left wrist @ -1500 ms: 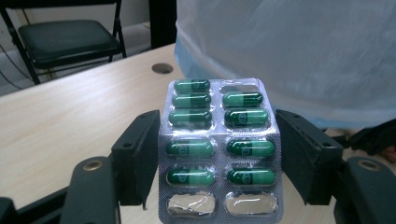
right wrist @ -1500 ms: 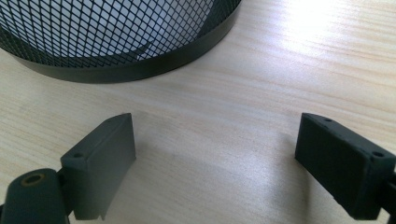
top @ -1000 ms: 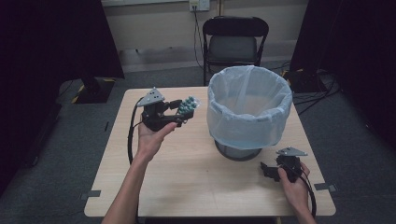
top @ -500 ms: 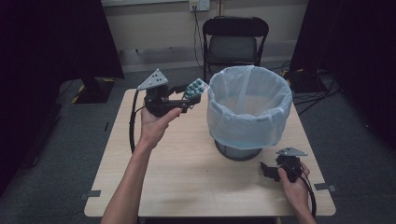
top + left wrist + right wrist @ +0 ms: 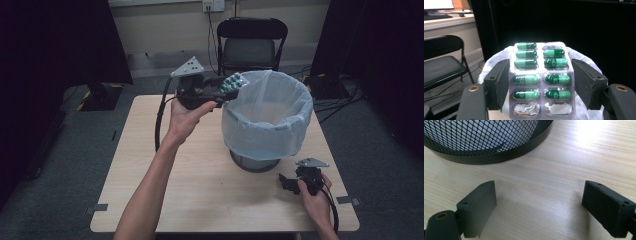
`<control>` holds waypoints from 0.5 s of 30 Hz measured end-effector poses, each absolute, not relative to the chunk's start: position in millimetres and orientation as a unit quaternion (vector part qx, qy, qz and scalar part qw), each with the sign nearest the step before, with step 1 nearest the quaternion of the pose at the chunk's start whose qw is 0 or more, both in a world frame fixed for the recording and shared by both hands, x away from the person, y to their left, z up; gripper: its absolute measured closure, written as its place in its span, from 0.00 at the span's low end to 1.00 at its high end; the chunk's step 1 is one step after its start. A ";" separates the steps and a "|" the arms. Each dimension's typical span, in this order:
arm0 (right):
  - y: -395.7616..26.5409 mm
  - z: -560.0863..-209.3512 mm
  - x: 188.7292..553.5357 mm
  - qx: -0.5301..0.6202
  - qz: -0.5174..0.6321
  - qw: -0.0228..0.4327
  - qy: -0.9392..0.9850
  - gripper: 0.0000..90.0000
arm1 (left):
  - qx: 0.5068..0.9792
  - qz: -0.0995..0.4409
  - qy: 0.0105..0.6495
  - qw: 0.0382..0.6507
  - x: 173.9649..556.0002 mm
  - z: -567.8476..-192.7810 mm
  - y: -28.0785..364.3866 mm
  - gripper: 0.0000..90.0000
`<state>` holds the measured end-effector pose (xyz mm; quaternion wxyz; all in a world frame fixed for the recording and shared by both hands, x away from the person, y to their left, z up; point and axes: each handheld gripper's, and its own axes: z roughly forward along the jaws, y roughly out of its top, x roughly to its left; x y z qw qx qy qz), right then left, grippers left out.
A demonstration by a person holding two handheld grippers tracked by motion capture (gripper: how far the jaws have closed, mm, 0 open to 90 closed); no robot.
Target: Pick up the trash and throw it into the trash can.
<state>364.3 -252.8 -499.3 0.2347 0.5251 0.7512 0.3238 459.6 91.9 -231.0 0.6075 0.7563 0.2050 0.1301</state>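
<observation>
A silver blister pack of green capsules is held in my left gripper, lifted level with the near-left rim of the bin. In the left gripper view the blister pack stands upright between the two jaws, which press on its side edges; its two lowest pockets are burst and flat. The bin's white liner shows behind it. My right gripper rests on the table by the bin's base, open. Between the right gripper's jaws lies bare wood.
The bin is a black mesh basket with a pale blue-white bag, standing right of the table's middle. A black folding chair stands beyond the far edge. Dark curtains flank both sides. A cable trails from each gripper.
My left gripper has risen and moved right with the blister pack, from over the table's far left to the bin's rim. The right gripper has stayed put.
</observation>
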 end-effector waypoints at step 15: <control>-252.9 -499.3 364.3 0.525 0.324 0.235 0.752 0.13 | 0.771 0.082 0.197 0.601 483.2 -243.2 56.3 0.26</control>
